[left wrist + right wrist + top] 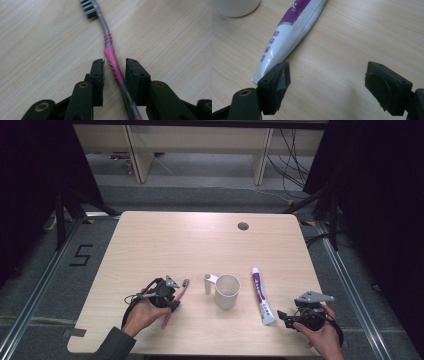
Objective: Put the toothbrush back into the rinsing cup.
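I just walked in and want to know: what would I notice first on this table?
Probably the pink toothbrush near the table's left front, lying between the left gripper's narrowed jaws. Next, the white cup in the middle, and the purple-and-white tube to its right, with the right gripper open beside the tube's flat end.
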Demonstrator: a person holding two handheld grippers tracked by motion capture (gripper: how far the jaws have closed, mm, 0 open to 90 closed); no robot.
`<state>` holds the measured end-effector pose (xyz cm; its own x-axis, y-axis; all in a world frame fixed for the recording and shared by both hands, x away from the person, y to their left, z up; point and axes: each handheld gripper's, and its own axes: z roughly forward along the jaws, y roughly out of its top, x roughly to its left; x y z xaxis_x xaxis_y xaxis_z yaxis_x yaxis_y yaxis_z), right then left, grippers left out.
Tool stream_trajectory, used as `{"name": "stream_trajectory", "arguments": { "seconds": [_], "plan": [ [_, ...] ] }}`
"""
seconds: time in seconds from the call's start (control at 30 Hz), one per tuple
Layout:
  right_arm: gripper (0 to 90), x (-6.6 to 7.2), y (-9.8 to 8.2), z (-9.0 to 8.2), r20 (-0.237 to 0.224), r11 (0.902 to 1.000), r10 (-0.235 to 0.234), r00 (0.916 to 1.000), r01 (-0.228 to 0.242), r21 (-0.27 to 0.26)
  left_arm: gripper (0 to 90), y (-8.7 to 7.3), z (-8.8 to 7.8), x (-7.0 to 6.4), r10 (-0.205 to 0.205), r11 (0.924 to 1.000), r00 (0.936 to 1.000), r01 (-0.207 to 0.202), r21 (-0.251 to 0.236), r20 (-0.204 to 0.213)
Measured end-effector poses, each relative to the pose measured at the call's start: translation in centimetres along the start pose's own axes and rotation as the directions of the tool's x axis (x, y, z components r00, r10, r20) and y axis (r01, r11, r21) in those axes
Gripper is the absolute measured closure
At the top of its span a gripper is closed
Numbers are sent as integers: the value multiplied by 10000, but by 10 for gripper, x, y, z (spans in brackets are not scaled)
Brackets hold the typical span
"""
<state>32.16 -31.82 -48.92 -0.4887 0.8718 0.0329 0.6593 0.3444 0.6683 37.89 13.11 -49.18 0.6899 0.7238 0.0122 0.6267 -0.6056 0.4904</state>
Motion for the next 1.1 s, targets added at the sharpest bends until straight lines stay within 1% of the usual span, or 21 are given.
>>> {"name": "stream_trajectory", "arguments": {
  "seconds": [0.07, 0.1, 0.13, 0.17, 0.2, 0.27, 0.4, 0.47, 0.5, 0.53, 0.6, 0.73, 0.77, 0.83, 0.87, 0.9, 0.93, 0.97, 1.0, 1.03, 1.1],
  "plan": [
    [216, -1, 0, 0, -27, 9996, -249, 9997, 248, -103, 716, 2, -1, 2, 122, 9995, 9999, -126, 300, 113],
    [216, -1, 0, 0, -27, 9996, -249, 9997, 248, -103, 730, 2, -1, 2, 122, 9995, 9999, -126, 300, 113],
    [216, 2, 0, -1, -26, 10000, 58, 10000, -58, 38, 730, 3, -1, 3, 189, 9991, 9997, -194, 365, 158],
    [216, 2, -1, 0, 8, 10000, -24, 10000, 24, -73, 740, 5, -2, 3, 316, 9976, 9994, -325, 619, 168],
    [216, 2, -1, 1, 16, 10000, -13, 10000, 13, -87, 755, 5, -1, 2, 314, 9977, 9993, -326, 587, 202],
    [217, 2, -1, 1, 0, 10000, -8, 10000, 8, -84, 774, 9, -1, 3, 484, 9936, 9981, -519, 1003, 370],
    [219, 3, 0, 1, -80, 9999, 106, 9999, -107, -131, 813, 15, 0, 5, 450, 9885, 9981, -508, 1425, 431],
    [221, 3, 0, 1, -92, 9999, 50, 9999, -51, -118, 813, 19, 1, 5, 594, 9831, 9973, -659, 1709, 430],
    [221, 0, 0, 3, -82, 9987, -349, 9994, 346, -380, 815, 22, 2, 4, 646, 9783, 9968, -725, 1939, 467],
    [221, 1, 0, 1, -73, 9994, -277, 9996, 276, -189, 815, 22, 2, 4, 646, 9783, 9968, -725, 1939, 467],
    [222, 1, 0, 1, -76, 9993, -310, 9995, 308, -227, 816, 26, 2, 5, 780, 9692, 9953, -892, 2296, 571],
    [222, 1, 0, 2, -77, 9991, -343, 9994, 341, -237, 819, 30, 4, 6, 800, 9606, 9947, -941, 2617, 638],
    [222, 2, 0, 1, -133, 9999, -124, 9998, 123, -85, 819, 32, 5, 5, 870, 9563, 9943, -1008, 2745, 620],
    [222, 0, 0, 2, -105, 9987, -408, 9991, 404, -299, 819, 34, 5, 5, 1032, 9471, 9927, -1174, 2987, 630],
    [222, 0, 0, 2, -105, 9988, -407, 9991, 404, -286, 820, 34, 6, 5, 1024, 9461, 9927, -1168, 3022, 630],
    [222, 1, 0, 1, -121, 9995, -255, 9996, 253, -166, 821, 36, 6, 5, 1082, 9393, 9920, -1236, 3202, 657],
    [222, 1, 0, 1, -121, 9995, -255, 9996, 253, -166, 821, 36, 6, 5, 1082, 9393, 9920, -1236, 3202, 657],
    [222, 2, 0, 1, -147, 9998, -152, 9998, 151, -95, 821, 37, 6, 5, 1240, 9314, 9897, -1407, 3356, 708],
    [222, 0, 0, 2, -118, 9987, -423, 9990, 420, -298, 822, 37, 6, 5, 1227, 9305, 9901, -1387, 3392, 682],
    [222, 0, 0, 2, -118, 9987, -423, 9990, 420, -298, 822, 38, 7, 4, 1263, 9280, 9897, -1418, 3445, 671],
    [222, 1, 0, 2, -116, 9992, -327, 9994, 324, -213, 823, 39, 7, 4, 1562, 9126, 9849, -1730, 3705, 751]
  ]
}}
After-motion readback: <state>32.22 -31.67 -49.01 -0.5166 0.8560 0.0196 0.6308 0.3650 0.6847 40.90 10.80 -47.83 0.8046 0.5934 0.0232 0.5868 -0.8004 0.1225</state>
